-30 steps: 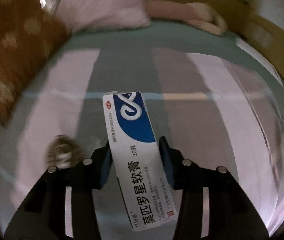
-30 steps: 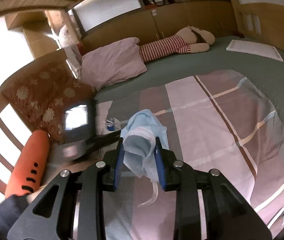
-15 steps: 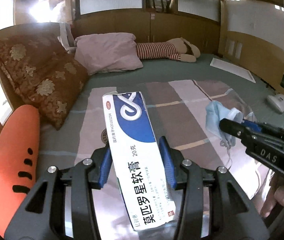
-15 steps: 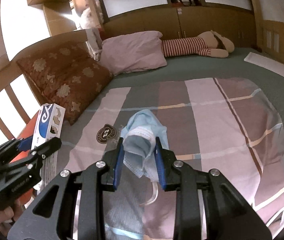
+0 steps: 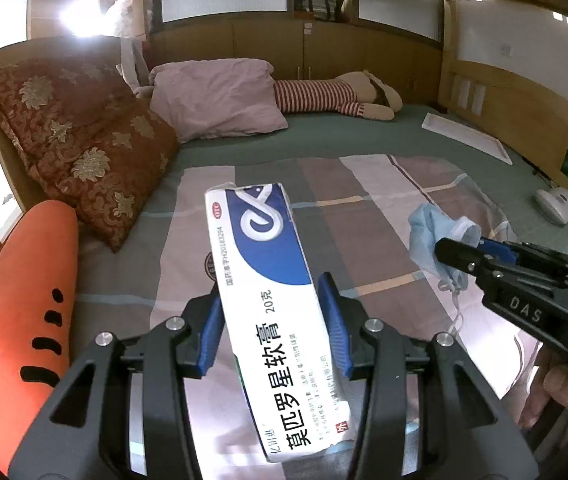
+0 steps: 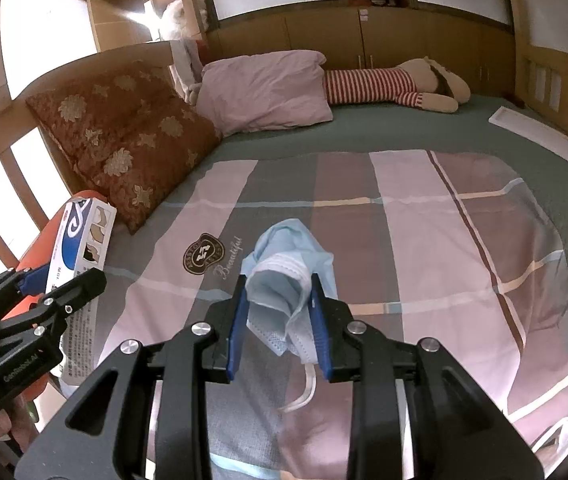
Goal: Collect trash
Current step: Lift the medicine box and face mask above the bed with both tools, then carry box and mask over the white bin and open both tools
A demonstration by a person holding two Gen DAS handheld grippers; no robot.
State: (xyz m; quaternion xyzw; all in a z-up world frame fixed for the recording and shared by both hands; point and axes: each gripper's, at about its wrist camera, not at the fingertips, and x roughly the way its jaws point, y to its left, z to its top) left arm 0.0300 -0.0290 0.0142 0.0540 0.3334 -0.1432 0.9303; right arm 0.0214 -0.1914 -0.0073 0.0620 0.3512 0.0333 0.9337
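Observation:
My left gripper (image 5: 269,312) is shut on a long white and blue medicine box (image 5: 271,300) and holds it above the bed. The box also shows at the left of the right wrist view (image 6: 77,272), in the left gripper (image 6: 59,286). My right gripper (image 6: 277,316) is shut on a crumpled light blue face mask (image 6: 284,280) with a white strap hanging down. The mask (image 5: 432,240) and the right gripper (image 5: 460,248) show at the right of the left wrist view. Both are held over the striped bedcover (image 6: 424,240).
A brown floral cushion (image 5: 83,148), a pink pillow (image 5: 215,100) and a striped plush toy (image 5: 324,96) lie at the head of the bed. An orange carrot cushion (image 5: 23,300) lies at the left. A white tray (image 5: 464,136) and a small white device (image 5: 556,204) lie at the right.
Both grippers have risen and drawn back from the bed with their loads. The view has widened from the bedcover to the whole bed, and each gripper now shows in the other's view.

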